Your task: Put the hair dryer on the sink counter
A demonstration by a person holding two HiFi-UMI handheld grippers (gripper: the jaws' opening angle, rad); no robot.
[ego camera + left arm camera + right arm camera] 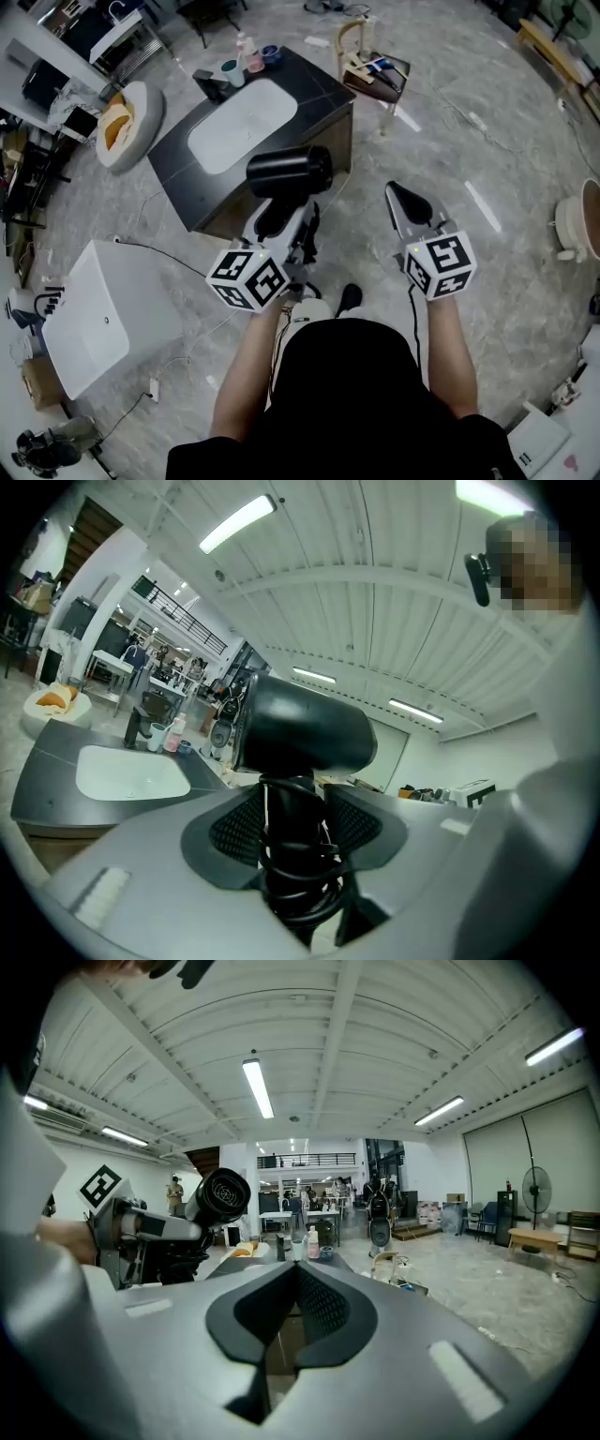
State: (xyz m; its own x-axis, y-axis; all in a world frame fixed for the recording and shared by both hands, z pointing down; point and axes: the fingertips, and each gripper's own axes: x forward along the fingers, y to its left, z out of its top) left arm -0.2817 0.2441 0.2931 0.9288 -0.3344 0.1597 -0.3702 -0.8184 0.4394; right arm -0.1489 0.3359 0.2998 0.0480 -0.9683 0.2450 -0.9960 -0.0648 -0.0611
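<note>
Left gripper (295,810): fingers (230,832) are set fairly wide and clamped on the handle of the hair dryer (302,733), with the black cord (302,878) wound round the handle right between them. The dryer is carried upright, its barrel lying crosswise just above the fingertips, clear of any surface. Right gripper (295,1265): fingers (326,1309) are closed tip to tip with nothing between them, carried beside the left gripper but apart from it. Ahead of the left fingers and a little to their left, lower than the dryer, the dark sink tabletop (314,84) is seen with its white basin (239,124); its near corner sits just under the barrel in the head view. At the end of the tabletop far from the fingers, a black faucet (210,84), a cup (230,71), a pink bottle (249,53) and a small blue dish (270,53) are grouped. On the floor (487,131), a white tub (98,323) lies well to the left of the left fingers, and a wooden stand (370,58) is placed beyond the tabletop, ahead of the right fingers.
</note>
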